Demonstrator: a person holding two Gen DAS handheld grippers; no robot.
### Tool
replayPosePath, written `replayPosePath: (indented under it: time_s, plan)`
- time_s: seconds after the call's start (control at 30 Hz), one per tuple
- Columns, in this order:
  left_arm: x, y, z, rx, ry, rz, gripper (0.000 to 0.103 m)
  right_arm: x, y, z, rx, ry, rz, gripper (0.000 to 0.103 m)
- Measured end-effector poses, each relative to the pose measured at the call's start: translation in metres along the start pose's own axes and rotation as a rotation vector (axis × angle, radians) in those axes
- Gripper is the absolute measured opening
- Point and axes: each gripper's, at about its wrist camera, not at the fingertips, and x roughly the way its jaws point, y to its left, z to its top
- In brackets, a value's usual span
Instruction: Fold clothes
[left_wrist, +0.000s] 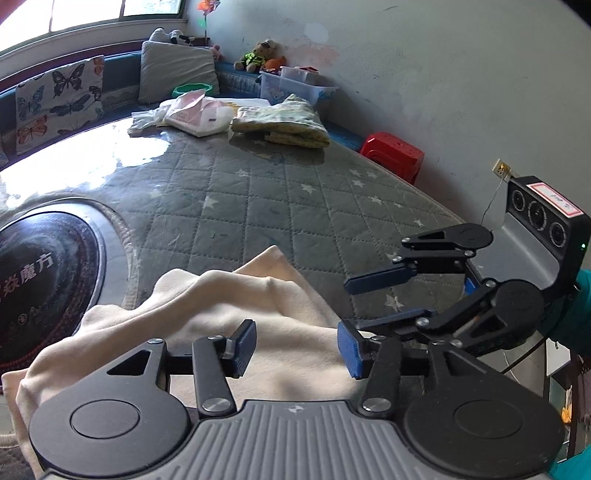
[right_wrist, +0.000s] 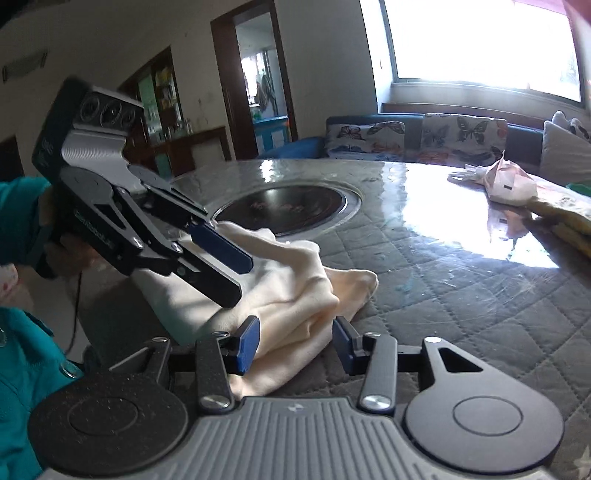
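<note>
A cream garment (left_wrist: 236, 317) lies bunched on the quilted table cover (left_wrist: 258, 206), and it also shows in the right wrist view (right_wrist: 295, 280). My left gripper (left_wrist: 296, 345) is open just above the cloth, with nothing between its blue pads. My right gripper (right_wrist: 296, 347) is open too, its pads either side of the garment's near folded edge. From the left wrist view the right gripper (left_wrist: 356, 306) sits at the cloth's right edge. From the right wrist view the left gripper (right_wrist: 236, 273) hovers over the cloth's left part.
A black round hotplate (left_wrist: 40, 273) is set into the table left of the garment. Folded yellow-green clothes (left_wrist: 284, 122) and a pink-white bag (left_wrist: 199, 110) lie at the far side. A red stool (left_wrist: 393, 151), a butterfly-patterned sofa (left_wrist: 59, 96) and a plastic box (left_wrist: 295, 85) stand beyond the table.
</note>
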Motion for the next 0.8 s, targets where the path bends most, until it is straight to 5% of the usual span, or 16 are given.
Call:
replayPosePath:
  time_s: [0.3,0.63,0.8]
  plan:
    - [-0.002,0.005,0.002,-0.024,-0.008,0.012,0.055,-0.008,-0.004,-0.001,-0.072,0.045,0.009,0.044]
    - [0.005,0.015,-0.007,-0.055,0.033,0.043,0.057,0.006,-0.004,0.0,-0.117,0.081,0.18,0.043]
    - [0.005,0.019,-0.012,-0.069,0.047,0.048,0.057,0.007,0.002,0.0,-0.127,0.076,0.128,0.021]
